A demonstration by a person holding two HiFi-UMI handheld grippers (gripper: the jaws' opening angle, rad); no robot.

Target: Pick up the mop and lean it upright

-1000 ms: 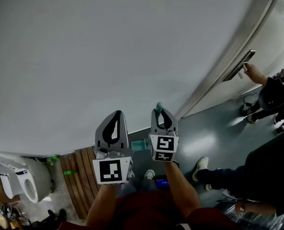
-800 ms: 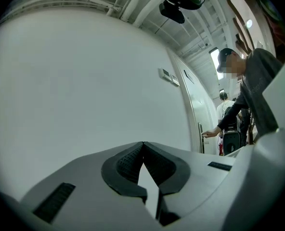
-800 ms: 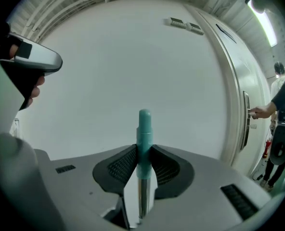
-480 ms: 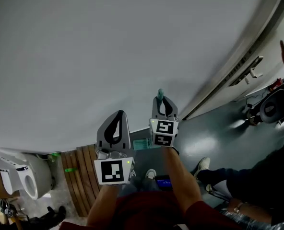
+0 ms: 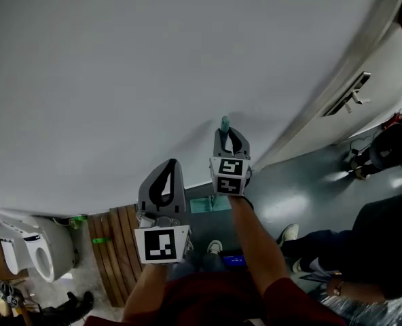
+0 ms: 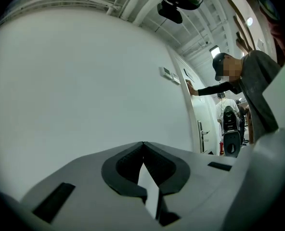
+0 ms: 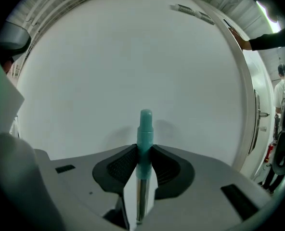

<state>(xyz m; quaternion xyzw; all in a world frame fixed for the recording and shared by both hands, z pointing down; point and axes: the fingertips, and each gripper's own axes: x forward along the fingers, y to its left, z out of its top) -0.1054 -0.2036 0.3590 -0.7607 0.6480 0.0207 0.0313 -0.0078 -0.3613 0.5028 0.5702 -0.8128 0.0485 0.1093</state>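
One big white wall (image 5: 153,66) fills most of every view. Grey floor (image 5: 303,195) runs along its foot on the right, up to a white door (image 5: 391,80) with a metal lever handle (image 5: 352,98). A bystander in dark clothes (image 5: 384,243) stands at the right edge. In the left gripper view a person (image 6: 239,81) has a hand flat on the door.

At lower left there's a white toilet (image 5: 34,253), with a wooden slat mat (image 5: 113,246) just beside it.

Left gripper (image 5: 168,163) is held level facing the wall. Its jaw tips meet and there's nothing between them (image 6: 143,143).

Right gripper (image 5: 226,133) sits right of it and closer to the wall, clamped on the mop handle (image 5: 225,123). In the right gripper view the pads (image 7: 125,163) press on both sides of the teal end grip (image 7: 145,131). The teal cap pokes out above the jaws and the metal shaft (image 7: 140,196) runs down below them. The handle is upright, near the wall and casting a shadow on it. Can't tell whether it touches.

A flat teal piece (image 5: 202,204) lies on the floor under the right gripper. Can't tell if it's the mop head.
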